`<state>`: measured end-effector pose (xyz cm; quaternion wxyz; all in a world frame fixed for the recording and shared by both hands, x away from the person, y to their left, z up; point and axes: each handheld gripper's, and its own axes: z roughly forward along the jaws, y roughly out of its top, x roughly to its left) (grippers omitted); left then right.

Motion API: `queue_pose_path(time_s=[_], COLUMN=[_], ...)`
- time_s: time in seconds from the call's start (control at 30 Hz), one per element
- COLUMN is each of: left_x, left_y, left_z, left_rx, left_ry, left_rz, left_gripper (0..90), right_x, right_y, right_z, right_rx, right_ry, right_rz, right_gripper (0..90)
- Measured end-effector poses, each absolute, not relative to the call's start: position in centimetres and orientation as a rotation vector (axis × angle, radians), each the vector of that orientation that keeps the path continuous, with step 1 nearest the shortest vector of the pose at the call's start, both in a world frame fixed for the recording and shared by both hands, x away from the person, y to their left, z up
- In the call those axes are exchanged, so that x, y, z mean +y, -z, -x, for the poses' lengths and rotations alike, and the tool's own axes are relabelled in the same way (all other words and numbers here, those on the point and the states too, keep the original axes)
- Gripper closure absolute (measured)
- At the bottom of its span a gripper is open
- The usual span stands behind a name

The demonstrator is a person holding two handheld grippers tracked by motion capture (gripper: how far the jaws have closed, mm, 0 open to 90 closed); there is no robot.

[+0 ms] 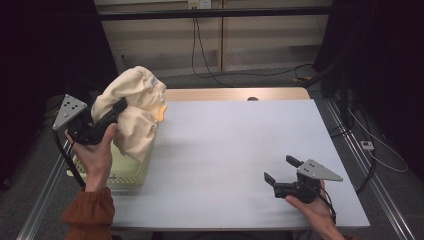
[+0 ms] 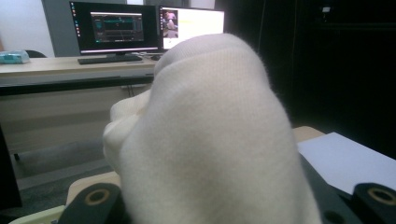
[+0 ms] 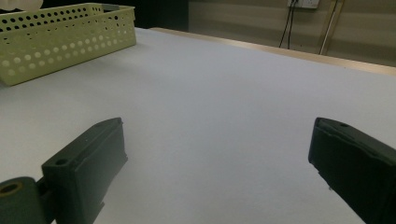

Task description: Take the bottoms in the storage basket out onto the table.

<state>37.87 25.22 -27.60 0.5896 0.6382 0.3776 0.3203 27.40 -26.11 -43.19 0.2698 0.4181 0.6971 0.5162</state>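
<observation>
**Cream cloth lifted over the basket at frame left**

Cream cloth (image 1: 132, 107), one bundled piece, hangs at the upper left of the high view, clenched in the left tool (image 1: 116, 111) and raised above the one pale green perforated basket (image 1: 131, 176) that sits at the left edge of the surface (image 1: 235, 150). Its lower folds drape down to the basket's rim. In the left tool view the cloth (image 2: 210, 140) bulges up between the two black jaws.

Two tools are in play. The right tool (image 1: 282, 169) rests low at the lower right of the high view, jaws spread wide with nothing between them.

Between basket and right tool the pale surface lies open from its near edge to the wooden strip along its far edge. The basket (image 3: 60, 39) stands at the upper left of the right tool view.

The left hand (image 1: 95, 150) grips its tool from below, forearm in a rust-coloured sleeve (image 1: 90, 212) rising from the bottom left. The right hand (image 1: 312, 207) lies near the surface's near edge.
</observation>
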Motion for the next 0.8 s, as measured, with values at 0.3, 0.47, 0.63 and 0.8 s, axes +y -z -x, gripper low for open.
queue_pose_path(time_s=[0.3,0.47,0.63,0.8], left_x=[24.4,23.9,23.5,23.1], left_y=[27.4,27.3,27.2,27.0], left_z=[-37.7,-37.6,-37.5,-37.3], left_rx=[0.852,0.838,0.826,0.805], left_ry=[-0.736,-0.738,-0.734,-0.737], left_rz=[-1.5,-1.51,-1.516,-1.53], left_gripper=[75.4,75.4,75.4,75.4], right_x=[-26.1,-26.1,-26.1,-26.1], right_y=[43.2,43.2,43.2,43.2], right_z=[-27.4,-27.4,-27.4,-27.4], right_rx=[1.879,1.88,1.879,1.877], right_ry=[-1.391,-1.391,-1.392,-1.392], right_rz=[-1.126,-1.125,-1.124,-1.121], right_gripper=[3.8,3.8,3.8,3.8])
